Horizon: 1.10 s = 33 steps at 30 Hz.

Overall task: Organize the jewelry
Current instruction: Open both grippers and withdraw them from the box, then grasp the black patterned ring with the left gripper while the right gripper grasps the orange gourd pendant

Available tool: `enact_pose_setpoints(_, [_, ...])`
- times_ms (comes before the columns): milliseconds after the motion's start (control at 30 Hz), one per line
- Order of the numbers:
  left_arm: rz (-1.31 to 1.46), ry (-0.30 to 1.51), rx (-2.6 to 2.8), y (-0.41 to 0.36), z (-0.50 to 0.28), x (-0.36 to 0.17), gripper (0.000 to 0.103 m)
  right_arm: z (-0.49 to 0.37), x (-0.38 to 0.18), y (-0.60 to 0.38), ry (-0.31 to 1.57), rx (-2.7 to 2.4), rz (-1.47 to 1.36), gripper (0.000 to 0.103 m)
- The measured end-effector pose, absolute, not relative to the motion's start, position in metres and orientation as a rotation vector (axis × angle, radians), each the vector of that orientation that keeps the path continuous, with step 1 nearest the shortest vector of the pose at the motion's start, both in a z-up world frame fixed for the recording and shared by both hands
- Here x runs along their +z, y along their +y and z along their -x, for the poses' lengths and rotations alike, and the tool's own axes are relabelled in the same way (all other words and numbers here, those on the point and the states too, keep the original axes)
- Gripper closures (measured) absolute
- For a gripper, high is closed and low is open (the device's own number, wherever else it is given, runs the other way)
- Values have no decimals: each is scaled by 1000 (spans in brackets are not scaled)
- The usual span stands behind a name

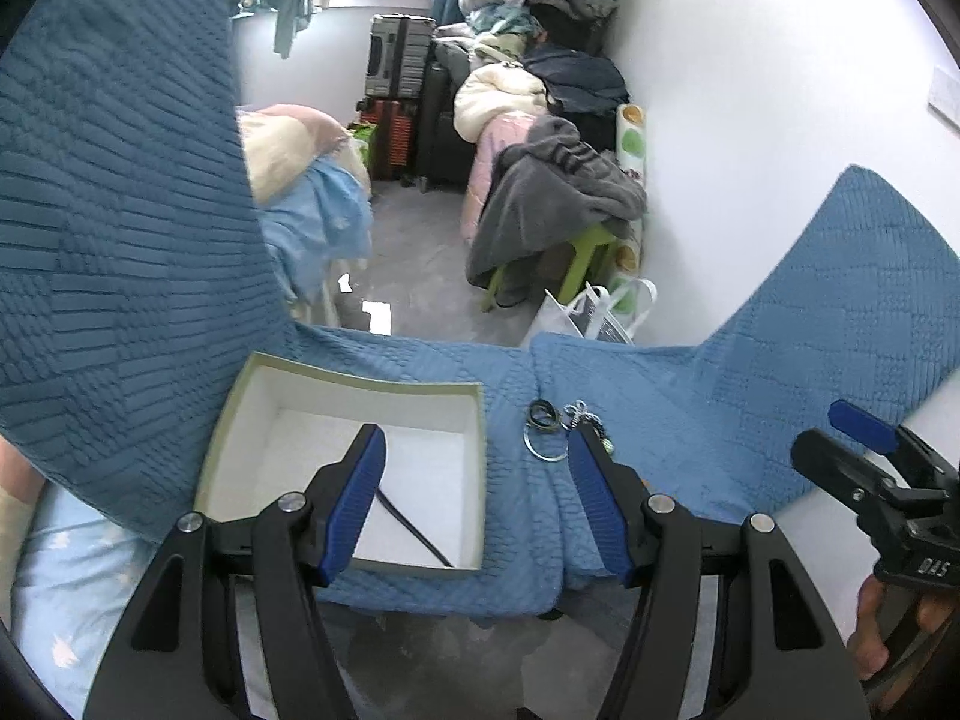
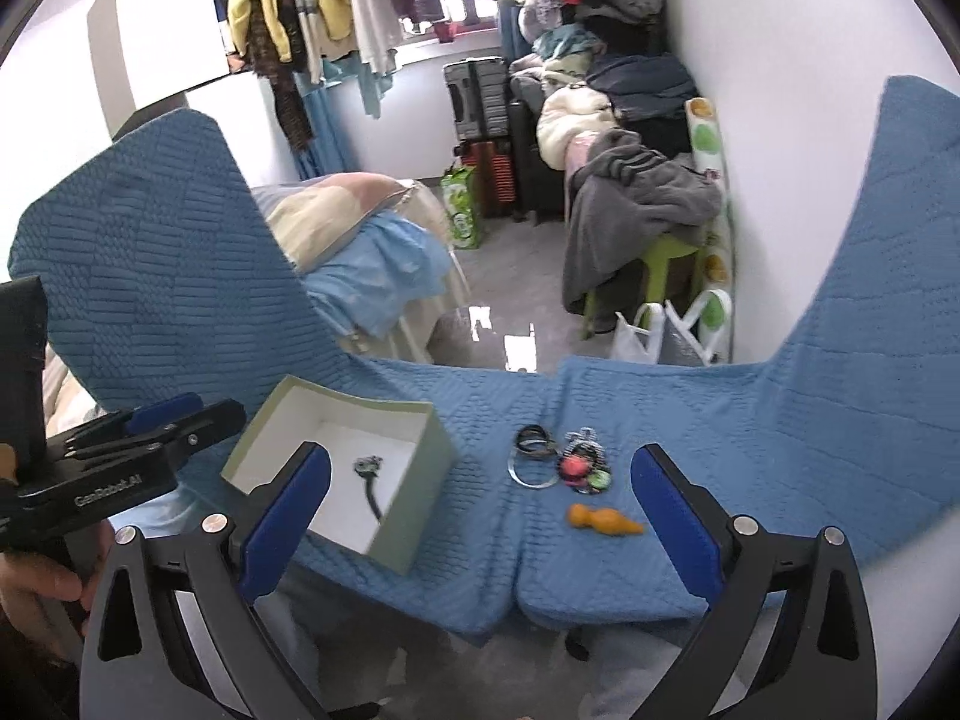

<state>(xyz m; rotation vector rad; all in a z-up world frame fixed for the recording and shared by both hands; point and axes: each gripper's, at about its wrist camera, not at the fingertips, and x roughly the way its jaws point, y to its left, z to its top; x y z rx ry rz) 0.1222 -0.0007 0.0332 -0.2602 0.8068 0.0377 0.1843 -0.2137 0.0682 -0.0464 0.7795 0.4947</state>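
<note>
Both the left gripper (image 1: 477, 450) and right gripper (image 2: 480, 474) gape wide, holding nothing, above the box (image 2: 420, 456) and rings (image 2: 531, 450), near the blanket (image 2: 600, 588) edge.

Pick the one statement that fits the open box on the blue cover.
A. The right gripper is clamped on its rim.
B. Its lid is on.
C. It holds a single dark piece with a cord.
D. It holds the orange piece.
C: the right wrist view shows the box open, with only a dark corded piece on its white floor; the orange piece lies outside on the blue cover, and the right gripper is open, touching nothing.
</note>
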Motion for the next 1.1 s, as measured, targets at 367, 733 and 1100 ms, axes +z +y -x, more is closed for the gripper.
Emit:
enact_pose_setpoints(367, [250,903,-26,-68,-158,-14,39,-183,39,-282,867,428,5,2])
enact_pose_setpoints(733, [244,985,-1,-91,-196,-58,39,-203,-4,-309,989,357,45,1])
enact_pose_setpoints(1100, [253,1073,-22,-115,-237,-100,39,-232,-44,-337,1145,296,-53,0])
